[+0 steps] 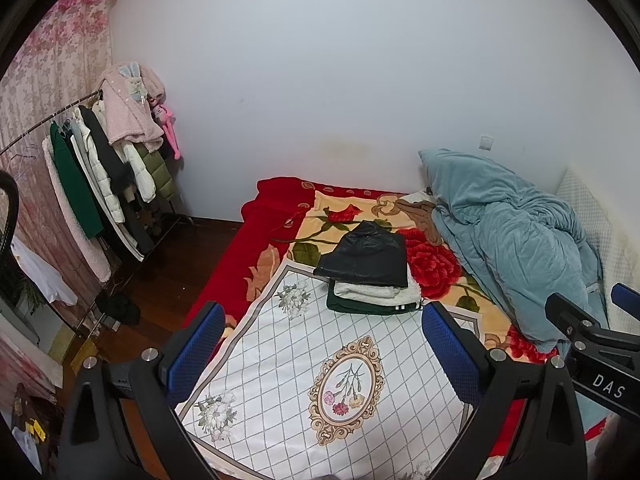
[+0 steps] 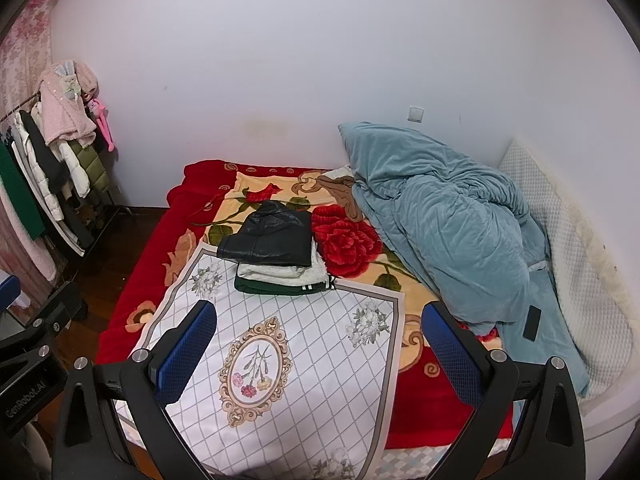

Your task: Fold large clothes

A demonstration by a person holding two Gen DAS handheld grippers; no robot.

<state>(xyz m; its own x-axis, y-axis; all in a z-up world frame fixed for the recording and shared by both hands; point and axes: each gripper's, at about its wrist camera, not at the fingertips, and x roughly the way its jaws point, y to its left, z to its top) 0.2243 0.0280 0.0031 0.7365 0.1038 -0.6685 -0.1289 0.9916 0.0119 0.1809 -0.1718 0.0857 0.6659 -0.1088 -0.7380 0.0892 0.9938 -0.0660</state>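
left gripper (image 1: 320, 356) held wide open, empty | right gripper (image 2: 320, 354) likewise | folded clothes (image 2: 276, 254) judged soft, limp; best pinched at edges

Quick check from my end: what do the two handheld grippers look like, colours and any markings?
Both match: black angular frames with silver round bolts and jaws faced with blue textured pads. The left gripper shows white "GenRobot.AI" lettering on its side in the right wrist view; the right gripper shows "DAS" in the left wrist view. No cables or sleeves visible.
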